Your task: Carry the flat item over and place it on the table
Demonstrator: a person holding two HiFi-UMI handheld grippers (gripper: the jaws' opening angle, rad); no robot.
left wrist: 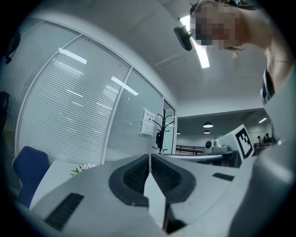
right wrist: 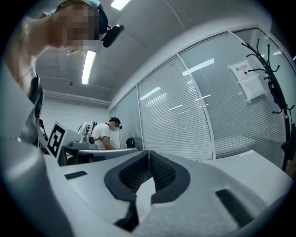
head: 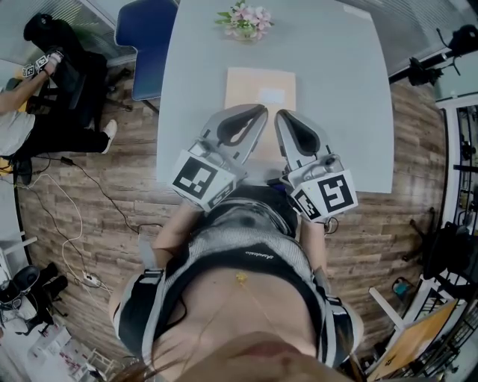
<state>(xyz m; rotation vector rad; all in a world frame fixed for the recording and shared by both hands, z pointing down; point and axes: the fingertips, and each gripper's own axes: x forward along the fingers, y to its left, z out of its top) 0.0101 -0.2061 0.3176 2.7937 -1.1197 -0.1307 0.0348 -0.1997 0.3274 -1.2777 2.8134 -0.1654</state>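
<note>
- Here, in the head view, a flat tan cardboard envelope with a white label (head: 258, 86) lies on the pale grey tabletop (head: 351, 112). It sits near the middle, square to the edges. A small bunch of pink flowers (head: 245, 20) stands beyond it at the far edge. Lying flat with nothing gripping it, the envelope looks already set down, so the task seems done or nearly so.
- In the same view, the grey left tongs (head: 259, 112) and grey right tongs (head: 282, 116) are held side by side over the near part of the tabletop. Their tips point at the envelope's near end. From above I cannot tell whether they touch it or hang just over it. Both pairs are closed tip to tip and carry nothing, which fits hands that have let go.
- In the left gripper view, the left tongs (left wrist: 150, 158) point level across the room with their ribbed black pads pressed together. Nothing is caught between them. The pink flowers show low on the left, beside a blue chair (left wrist: 30, 169). A black coat stand (left wrist: 163, 129) stands against the glass wall behind. The envelope is not in this view.
- In the right gripper view, the right tongs (right wrist: 148, 153) are likewise closed, pad against pad, and empty. Past them are a wall of white blinds (right wrist: 185, 115) and a person in a white shirt (right wrist: 104, 134) at a far desk. The envelope is not in this view either.
</note>
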